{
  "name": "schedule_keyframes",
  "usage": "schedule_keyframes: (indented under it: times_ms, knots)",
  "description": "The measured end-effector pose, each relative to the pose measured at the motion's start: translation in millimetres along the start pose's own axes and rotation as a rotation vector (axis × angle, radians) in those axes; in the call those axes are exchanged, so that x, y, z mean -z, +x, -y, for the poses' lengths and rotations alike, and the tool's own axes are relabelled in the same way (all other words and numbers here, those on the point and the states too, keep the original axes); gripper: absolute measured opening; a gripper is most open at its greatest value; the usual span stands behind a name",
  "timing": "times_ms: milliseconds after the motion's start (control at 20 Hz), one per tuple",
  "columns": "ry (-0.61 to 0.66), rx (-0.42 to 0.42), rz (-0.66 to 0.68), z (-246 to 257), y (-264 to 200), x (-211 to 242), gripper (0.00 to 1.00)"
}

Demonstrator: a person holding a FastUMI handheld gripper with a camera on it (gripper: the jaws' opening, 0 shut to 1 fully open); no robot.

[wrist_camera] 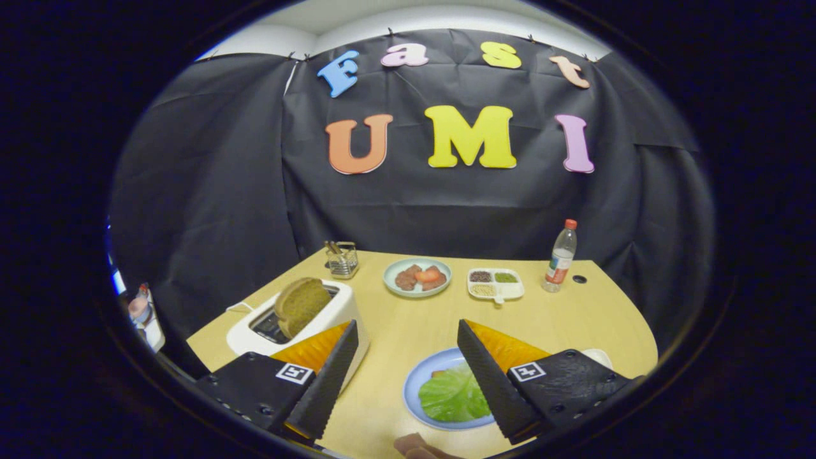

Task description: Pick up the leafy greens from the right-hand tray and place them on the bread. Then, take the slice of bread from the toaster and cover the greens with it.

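Observation:
My gripper (408,338) is open, its two black ridged fingers (331,376) spread wide above the wooden table (574,319). Nothing is between them. A green leaf (449,395) lies on a blue plate (414,382) just ahead, partly hidden behind the right finger; a bit of brown shows under the leaf's far edge. A white toaster (331,306) stands behind the left finger, with a brown bread slice (299,305) sticking up out of its slot. A white edge (599,356) peeks out behind the right finger.
Farther back sit a pale plate with meat and tomato slices (417,277), a white divided dish of seasonings (496,284), a plastic bottle with a red cap (561,258) and a wire holder (342,259). A fingertip (414,446) shows at the near table edge.

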State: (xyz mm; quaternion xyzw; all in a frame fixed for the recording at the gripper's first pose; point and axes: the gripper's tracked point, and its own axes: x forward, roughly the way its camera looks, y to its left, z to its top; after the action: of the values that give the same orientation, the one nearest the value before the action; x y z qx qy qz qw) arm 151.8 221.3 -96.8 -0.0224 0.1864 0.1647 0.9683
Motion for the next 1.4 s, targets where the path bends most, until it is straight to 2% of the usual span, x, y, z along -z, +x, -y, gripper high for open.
schedule_keyframes:
  times_ms: [200, 350, 600, 750, 900, 1100, 1150, 1250, 1300, 1350, 1400]
  knots:
    - [0.015, -0.044, 0.025, -51.7, 3.9, -28.2, 0.96]
    - [-0.014, -0.040, 0.014, -82.0, 21.6, -35.9, 0.96]
    - [-0.001, 0.005, -0.099, -106.4, 71.1, -8.9, 0.96]
    - [0.032, 0.032, -0.154, -112.2, 85.1, 8.3, 0.96]
    - [0.034, 0.066, -0.184, -114.9, 96.4, 21.0, 0.88]
    - [0.030, 0.086, -0.208, -120.5, 108.0, 29.4, 0.57]
    - [0.036, 0.087, -0.216, -123.1, 109.3, 30.5, 0.54]
    - [0.062, 0.114, -0.236, -118.2, 105.2, 31.6, 0.29]
    - [0.077, 0.093, -0.243, -126.1, 105.8, 31.6, 0.17]
    - [0.069, 0.091, -0.256, -129.6, 105.1, 32.7, 0.17]
    - [0.064, 0.096, -0.250, -127.4, 100.3, 29.0, 0.11]
